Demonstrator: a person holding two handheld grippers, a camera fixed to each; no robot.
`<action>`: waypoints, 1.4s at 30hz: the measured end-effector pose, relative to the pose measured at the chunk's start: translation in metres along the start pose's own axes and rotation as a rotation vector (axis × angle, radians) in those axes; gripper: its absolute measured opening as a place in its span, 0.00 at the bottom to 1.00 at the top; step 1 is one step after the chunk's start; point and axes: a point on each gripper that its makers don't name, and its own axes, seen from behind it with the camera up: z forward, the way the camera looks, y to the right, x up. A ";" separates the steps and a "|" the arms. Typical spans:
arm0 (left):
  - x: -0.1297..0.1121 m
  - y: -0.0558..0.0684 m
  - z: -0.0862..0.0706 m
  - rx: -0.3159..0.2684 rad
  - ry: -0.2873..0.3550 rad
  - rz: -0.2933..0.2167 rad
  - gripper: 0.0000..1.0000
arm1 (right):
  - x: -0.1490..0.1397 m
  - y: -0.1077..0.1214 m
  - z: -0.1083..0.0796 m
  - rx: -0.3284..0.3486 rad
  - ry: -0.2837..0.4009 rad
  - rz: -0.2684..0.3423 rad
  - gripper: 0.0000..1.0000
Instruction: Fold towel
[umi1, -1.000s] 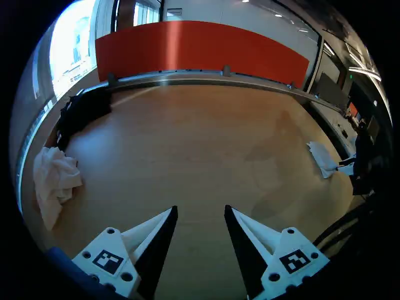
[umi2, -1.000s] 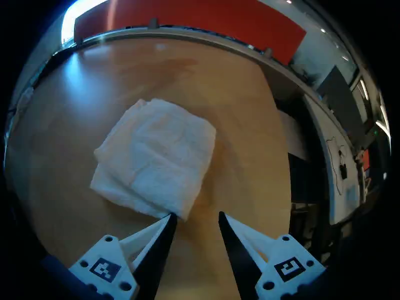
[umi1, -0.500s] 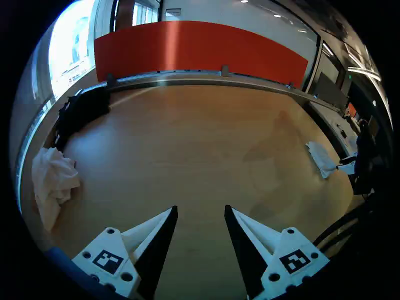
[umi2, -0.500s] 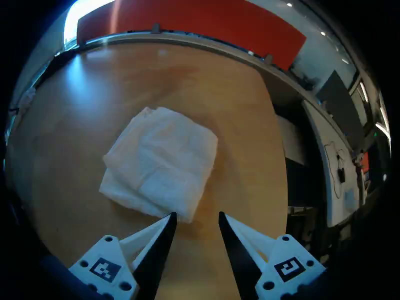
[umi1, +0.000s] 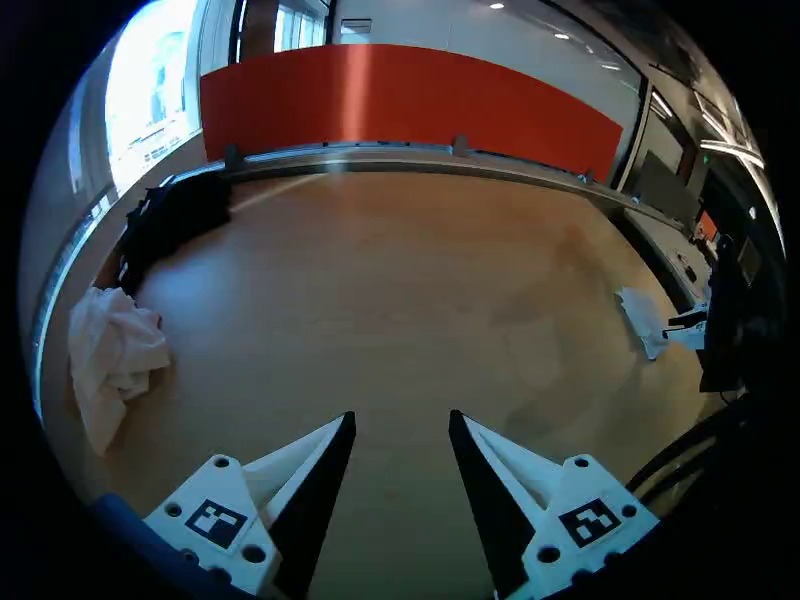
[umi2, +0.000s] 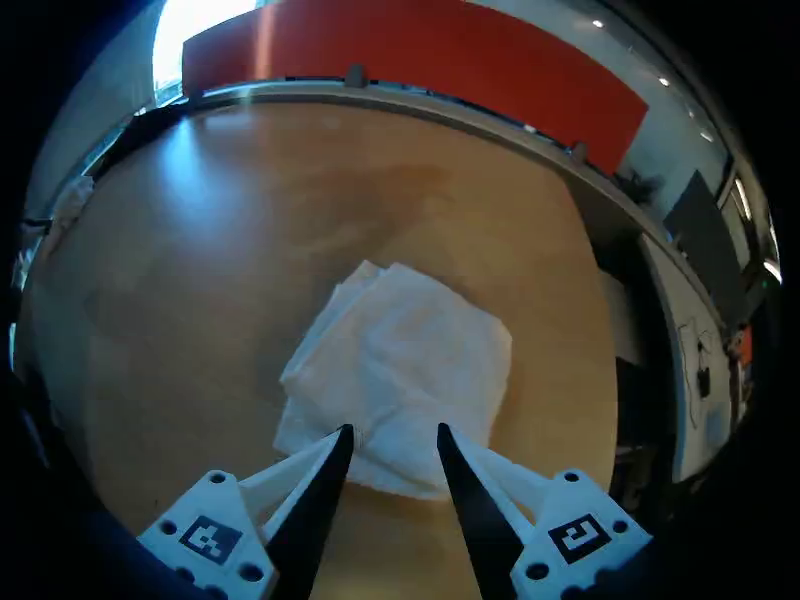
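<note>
A white towel (umi2: 400, 372), folded into a rough square, lies flat on the wooden table (umi2: 200, 300). My right gripper (umi2: 392, 432) is open above the towel's near edge, its fingertips over the cloth with nothing pinched between them. In the left gripper view the same folded towel (umi1: 640, 318) shows small at the far right of the table, beside the other gripper's dark body (umi1: 720, 320). My left gripper (umi1: 400, 418) is open over bare wood, holding nothing.
A crumpled white cloth (umi1: 108, 355) lies at the table's left edge, with a black bag or garment (umi1: 172, 218) behind it. An orange partition (umi1: 420, 100) runs along the table's far edge. Desks with equipment (umi2: 700, 340) stand beyond the right side.
My right gripper has moved left and forward over the folded towel, so its tips now sit above the near edge instead of beside the corner. The left gripper has barely moved.
</note>
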 end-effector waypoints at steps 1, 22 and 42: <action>0.000 -0.001 -0.001 0.002 0.000 -0.002 0.68 | 0.003 -0.005 0.001 0.008 0.005 -0.001 0.64; -0.008 -0.020 -0.010 0.031 0.001 -0.030 0.68 | 0.019 -0.052 0.024 0.089 0.006 -0.031 0.46; -0.005 -0.020 -0.008 0.030 0.004 -0.020 0.68 | 0.018 -0.059 0.019 0.129 0.014 -0.029 0.07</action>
